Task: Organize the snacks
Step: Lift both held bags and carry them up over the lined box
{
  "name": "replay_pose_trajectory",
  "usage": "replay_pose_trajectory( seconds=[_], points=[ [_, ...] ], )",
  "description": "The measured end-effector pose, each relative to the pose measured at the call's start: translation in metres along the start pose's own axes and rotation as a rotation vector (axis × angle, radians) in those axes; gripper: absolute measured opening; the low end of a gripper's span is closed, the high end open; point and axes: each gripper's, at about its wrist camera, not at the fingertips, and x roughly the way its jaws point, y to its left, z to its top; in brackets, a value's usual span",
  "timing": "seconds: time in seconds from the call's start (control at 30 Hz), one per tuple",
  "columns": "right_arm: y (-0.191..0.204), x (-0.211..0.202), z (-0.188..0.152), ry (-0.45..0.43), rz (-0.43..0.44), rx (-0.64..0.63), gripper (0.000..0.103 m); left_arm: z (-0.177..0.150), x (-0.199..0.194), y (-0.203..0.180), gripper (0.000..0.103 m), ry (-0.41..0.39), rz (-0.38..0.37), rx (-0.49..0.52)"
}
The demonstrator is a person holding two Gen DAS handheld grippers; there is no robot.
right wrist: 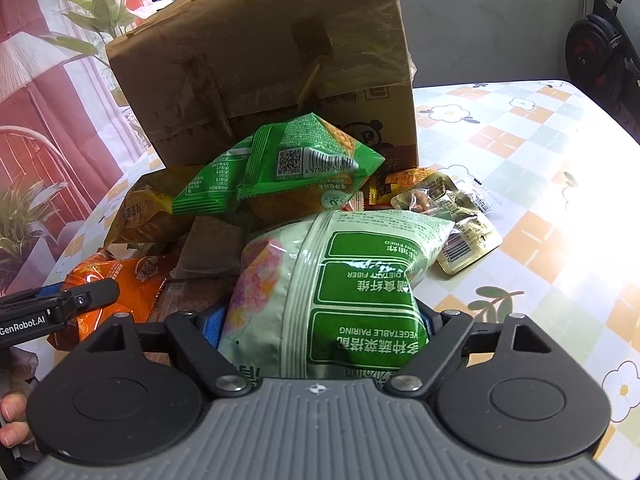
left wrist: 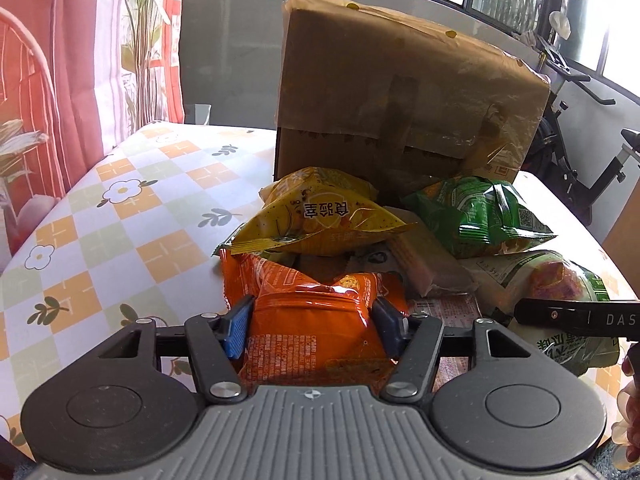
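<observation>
Both claws are loaded: left claw (left wrist: 310,330) clenched on the crinkled orange foil snack packet (left wrist: 316,320), blue pads (left wrist: 236,330) pressing in at both sides; right claw (right wrist: 320,332) gripping the puffy pale-green snack bag with dark green label panels (right wrist: 340,280). Both packets sit at the near edge of the heap on the floral checkered tabletop (left wrist: 120,220). In the left view the yellow crisp bag (left wrist: 316,216) is at 12 o'clock from the orange packet, the bright green foil bag (left wrist: 480,216) at about 2 o'clock, and the taped brown cardboard box (left wrist: 400,100) is tipped on its side behind the pile. Small clear-wrapped packets (right wrist: 460,216) lie at 2 o'clock in the right view. Looks like the pick step: grips set, no lift apparent. Next move, my guess: lift each clear without dragging neighbours, since the green foil bag is perched on top of the pile and could slide. Destination isn't visible.
</observation>
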Motion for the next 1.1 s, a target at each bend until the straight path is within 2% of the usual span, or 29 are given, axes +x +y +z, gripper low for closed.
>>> replay_pose_trajectory(
  seconds=[0.2, 0.43, 0.6, 0.9, 1.1],
  points=[
    [0.002, -0.006, -0.002, 0.003, -0.055, -0.011, 0.084, 0.002, -0.005, -0.004, 0.065, 0.020, 0.054, 0.011],
    [0.010, -0.014, -0.005, -0.002, -0.049, -0.034, 0.084, 0.001, -0.022, -0.002, 0.065, -0.033, 0.066, 0.006],
    [0.014, -0.023, -0.006, -0.006, -0.061, -0.042, 0.084, 0.002, -0.028, -0.004, 0.065, -0.045, 0.106, -0.018],
    [0.019, -0.058, -0.002, -0.097, -0.027, -0.046, 0.084, 0.007, -0.054, -0.005, 0.065, -0.111, 0.151, -0.009],
    [0.024, -0.066, 0.002, -0.139, -0.007, -0.057, 0.084, 0.018, -0.066, -0.005, 0.065, -0.151, 0.181, -0.016]
  ],
)
